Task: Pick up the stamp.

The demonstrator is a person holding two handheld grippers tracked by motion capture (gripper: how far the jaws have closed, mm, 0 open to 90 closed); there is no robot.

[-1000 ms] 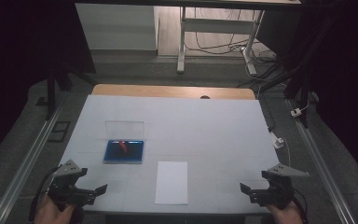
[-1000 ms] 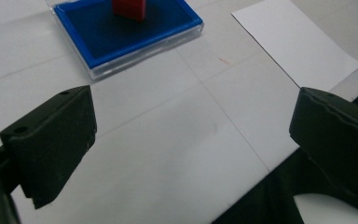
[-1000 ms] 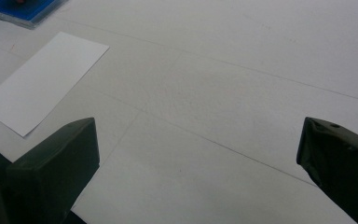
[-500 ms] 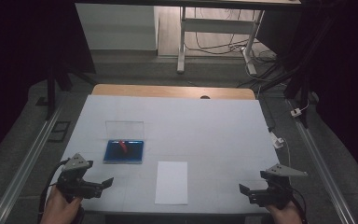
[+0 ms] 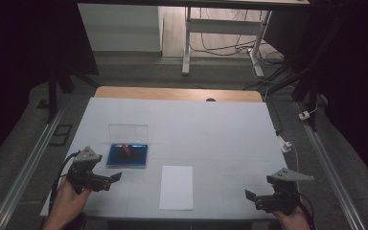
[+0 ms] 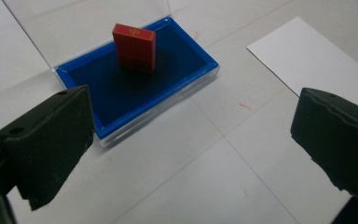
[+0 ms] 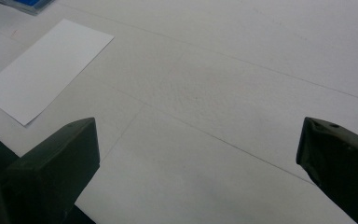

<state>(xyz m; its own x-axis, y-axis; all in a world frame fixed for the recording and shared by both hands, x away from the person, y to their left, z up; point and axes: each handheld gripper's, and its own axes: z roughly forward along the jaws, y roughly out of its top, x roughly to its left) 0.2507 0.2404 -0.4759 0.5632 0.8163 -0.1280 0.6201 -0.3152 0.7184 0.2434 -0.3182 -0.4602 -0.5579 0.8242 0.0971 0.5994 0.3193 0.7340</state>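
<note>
Approach step, looks like: left gripper [image 5: 109,178] hovers just in front of the blue case [image 6: 135,91], jaws wide apart, nothing held. Red block [image 6: 134,48] stands upright inside the case, lid [image 5: 128,132] up behind it. Right gripper [image 5: 252,197] idles well to the right of the case, past the paper [image 5: 176,187], also wide open & empty. Next move prob. needs the left lined up over the block, jaws straddling it.

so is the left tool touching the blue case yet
Apart. The left gripper view shows the left tool open, with bare table between its jaws and the blue case; the red block stands upright inside, untouched.
</note>
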